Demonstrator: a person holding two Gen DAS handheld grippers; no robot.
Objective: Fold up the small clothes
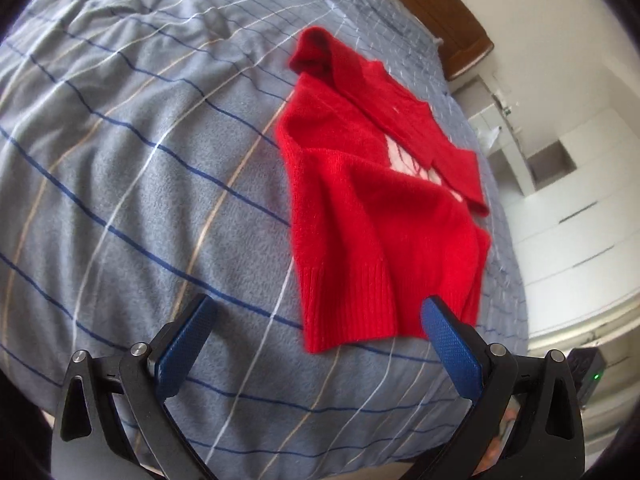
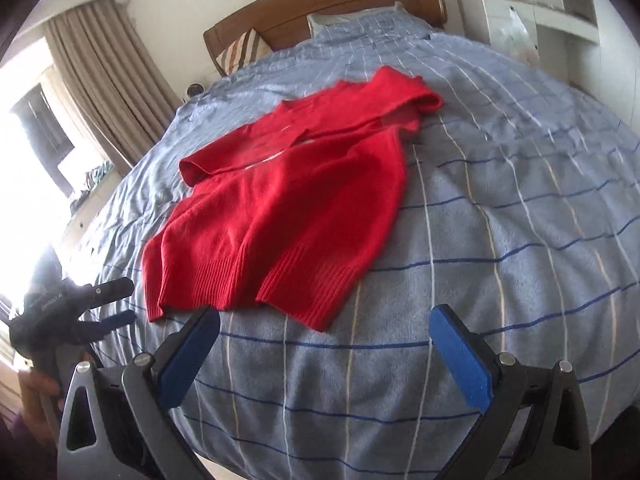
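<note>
Sweater (image 1: 360,200): red knit, lying partly folded and rumpled on the bed, sleeve laid across a white chest design; lettering unreadable.
Bed cover (image 1: 140,180): grey-blue, striped.
Left gripper (image 1: 318,314): spread wide, empty, near the ribbed hem.
Right gripper (image 2: 326,326): spread wide, empty, just short of the hem.
Writing: faint print on the left gripper's body, illegible.

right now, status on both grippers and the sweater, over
Left gripper open, empty. Right gripper open, empty. Red sweater flat on bed, one sleeve folded across the chest, hem nearest. Nothing in the way.
</note>
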